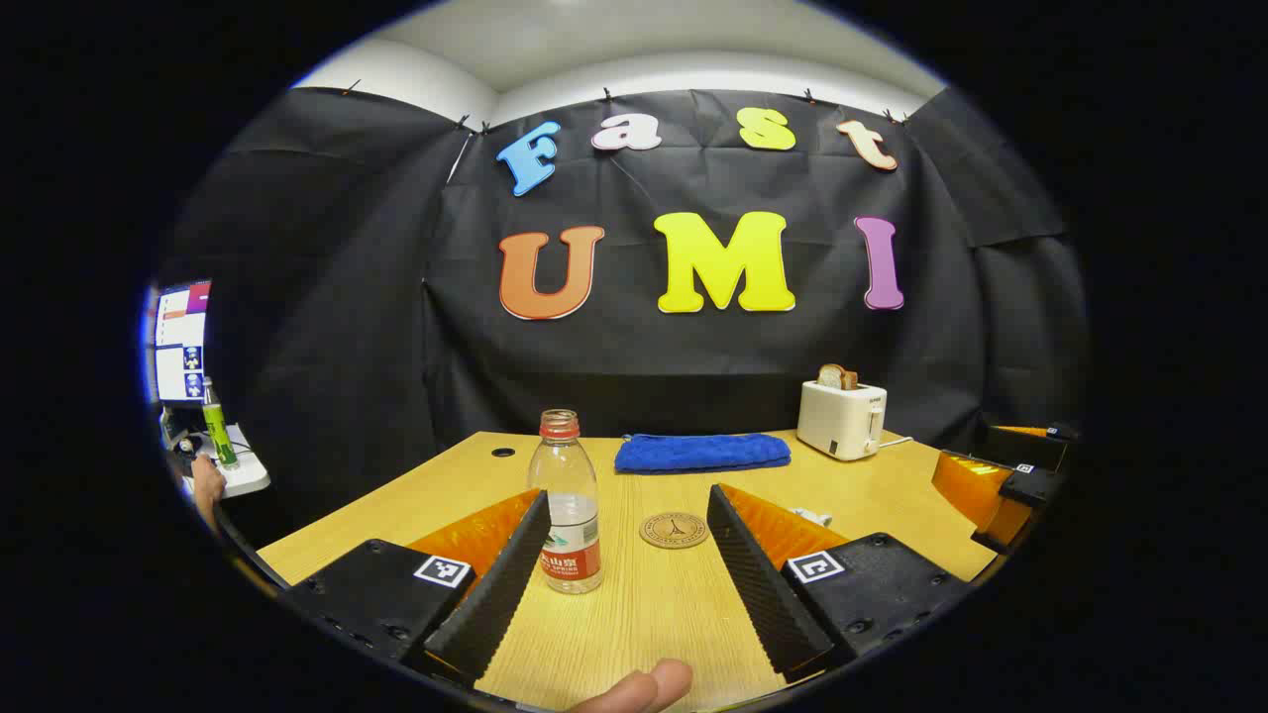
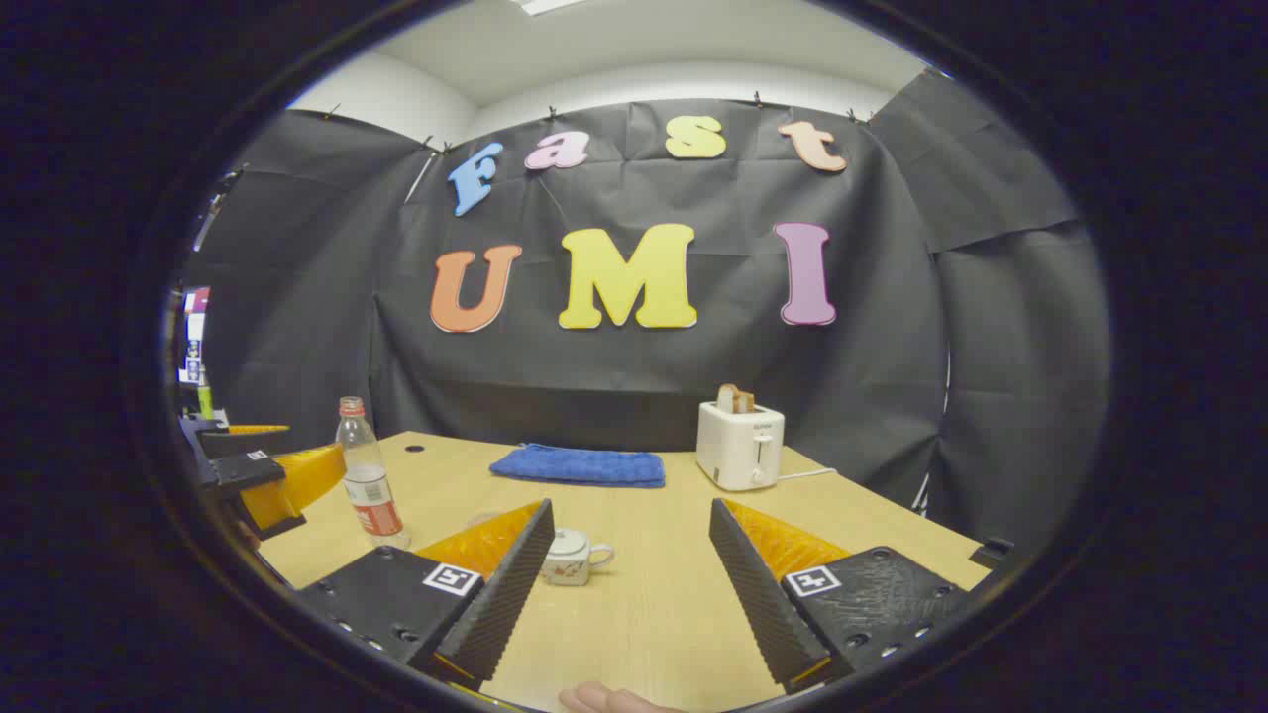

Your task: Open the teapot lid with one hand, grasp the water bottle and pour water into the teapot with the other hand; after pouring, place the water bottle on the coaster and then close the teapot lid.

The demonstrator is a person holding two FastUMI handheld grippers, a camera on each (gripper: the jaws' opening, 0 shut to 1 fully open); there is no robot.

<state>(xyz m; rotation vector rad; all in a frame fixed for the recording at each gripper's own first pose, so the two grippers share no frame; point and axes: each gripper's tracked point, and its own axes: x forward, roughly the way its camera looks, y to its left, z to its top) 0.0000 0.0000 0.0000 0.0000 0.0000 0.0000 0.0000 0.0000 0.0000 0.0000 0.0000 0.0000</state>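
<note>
A clear water bottle (image 1: 567,505) with a red label and red neck stands upright on the wooden table (image 1: 634,634), just ahead of my left gripper's left finger. My left gripper (image 1: 624,584) is open with nothing between its fingers. A round brown coaster (image 1: 674,530) lies right of the bottle. In the right gripper view a small white teapot (image 2: 573,557) with its lid on sits close to the left finger of my open right gripper (image 2: 624,584). The bottle (image 2: 369,490) stands further left, beside the left gripper (image 2: 267,475). The right gripper (image 1: 991,490) appears at the right edge of the left gripper view.
A folded blue cloth (image 1: 701,453) lies at the back of the table, and a white toaster (image 1: 842,418) holding toast stands at the back right. A side desk with a screen (image 1: 183,342) is off the table's left edge. A thumb (image 1: 644,688) shows at the bottom.
</note>
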